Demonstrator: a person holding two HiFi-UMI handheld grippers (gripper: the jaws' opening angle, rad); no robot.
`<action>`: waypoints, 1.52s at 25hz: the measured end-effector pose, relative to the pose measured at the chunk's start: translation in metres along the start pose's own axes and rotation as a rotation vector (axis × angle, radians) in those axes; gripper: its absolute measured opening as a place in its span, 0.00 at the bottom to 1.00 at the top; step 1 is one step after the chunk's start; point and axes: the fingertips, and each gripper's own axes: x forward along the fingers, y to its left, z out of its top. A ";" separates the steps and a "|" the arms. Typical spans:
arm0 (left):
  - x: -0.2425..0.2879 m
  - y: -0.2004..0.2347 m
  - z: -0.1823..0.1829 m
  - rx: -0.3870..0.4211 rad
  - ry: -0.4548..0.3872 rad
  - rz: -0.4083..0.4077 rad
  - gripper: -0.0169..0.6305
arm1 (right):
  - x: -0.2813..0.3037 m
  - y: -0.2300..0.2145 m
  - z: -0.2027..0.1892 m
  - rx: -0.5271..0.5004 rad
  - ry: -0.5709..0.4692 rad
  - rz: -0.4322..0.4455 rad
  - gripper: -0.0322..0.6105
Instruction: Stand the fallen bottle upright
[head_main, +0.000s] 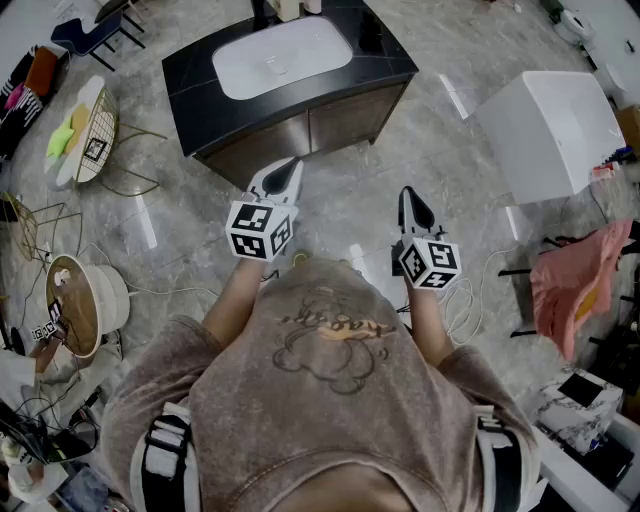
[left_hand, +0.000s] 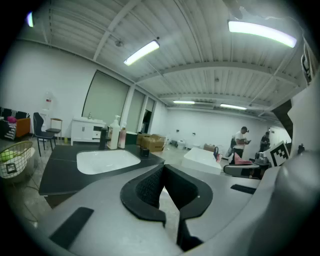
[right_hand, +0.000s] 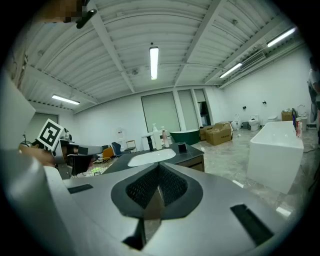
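Observation:
The black vanity counter (head_main: 190, 75) with a white sink (head_main: 283, 57) stands ahead of me. At its back, a white pump bottle (left_hand: 115, 132) and a pinkish bottle (left_hand: 122, 137) stand upright beside a black tap (left_hand: 103, 138). Both also show in the right gripper view, the pump bottle (right_hand: 154, 137) and the pinkish bottle (right_hand: 164, 138). I see no bottle lying down. A small dark cup (left_hand: 144, 151) sits on the counter's right end. My left gripper (head_main: 290, 165) is shut and empty, just short of the counter's front. My right gripper (head_main: 408, 195) is shut and empty, over the floor to the right.
A white bathtub (head_main: 552, 128) stands to the right. A wire basket (head_main: 88, 130) with coloured balls is on the left, and a round stool (head_main: 82, 300) is nearer me. A pink cloth (head_main: 585, 280) hangs on a rack at the right. Cables lie on the floor. People (left_hand: 242, 141) stand far off.

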 end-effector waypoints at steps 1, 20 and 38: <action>0.000 0.000 0.000 -0.005 -0.001 -0.001 0.05 | 0.000 0.000 0.000 -0.001 0.001 -0.002 0.05; -0.004 0.030 -0.011 0.004 0.007 -0.110 0.05 | 0.011 0.028 -0.016 0.025 -0.021 -0.110 0.05; 0.057 0.073 0.006 0.010 0.000 -0.138 0.05 | 0.094 0.021 -0.016 0.056 -0.008 -0.098 0.05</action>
